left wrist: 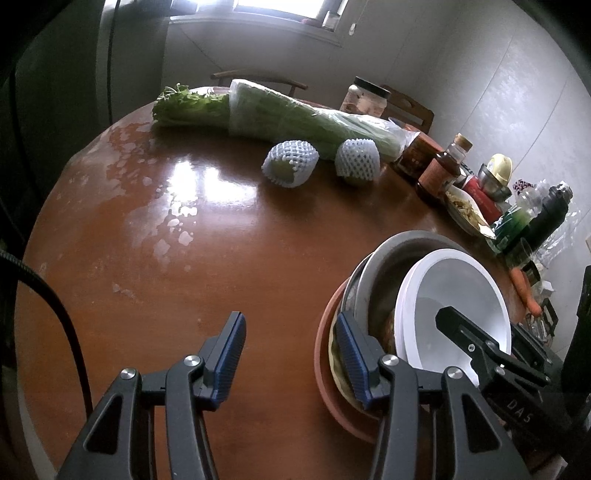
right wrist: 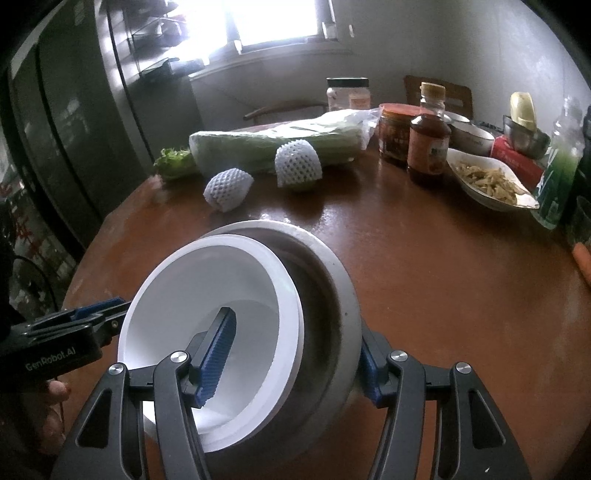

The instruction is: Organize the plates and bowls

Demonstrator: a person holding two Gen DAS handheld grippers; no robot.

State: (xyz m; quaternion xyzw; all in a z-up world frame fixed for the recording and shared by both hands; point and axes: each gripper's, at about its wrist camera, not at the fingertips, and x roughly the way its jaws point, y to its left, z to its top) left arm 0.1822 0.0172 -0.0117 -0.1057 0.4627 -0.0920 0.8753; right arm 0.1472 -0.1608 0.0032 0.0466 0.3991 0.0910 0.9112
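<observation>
Your right hand-held gripper [right wrist: 295,354] straddles two nested white bowls [right wrist: 207,332] and one grey metal bowl [right wrist: 332,295], stacked on the round brown table [right wrist: 443,277]; your left hand-held gripper [left wrist: 291,350] gapes empty.

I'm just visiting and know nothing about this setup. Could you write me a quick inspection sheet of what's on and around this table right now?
Surface: round brown table, glossy, pale patches.
Job's things: white bowl nested in grey bowl, on stacked plates.
Clutter: bagged greens, two foam-netted fruits, sauce bottle, food dish.
Grippers: left gripper open beside stack; right gripper straddles both bowls' rims.
Cables: black cable.
Surroundings: window, chair.
</observation>
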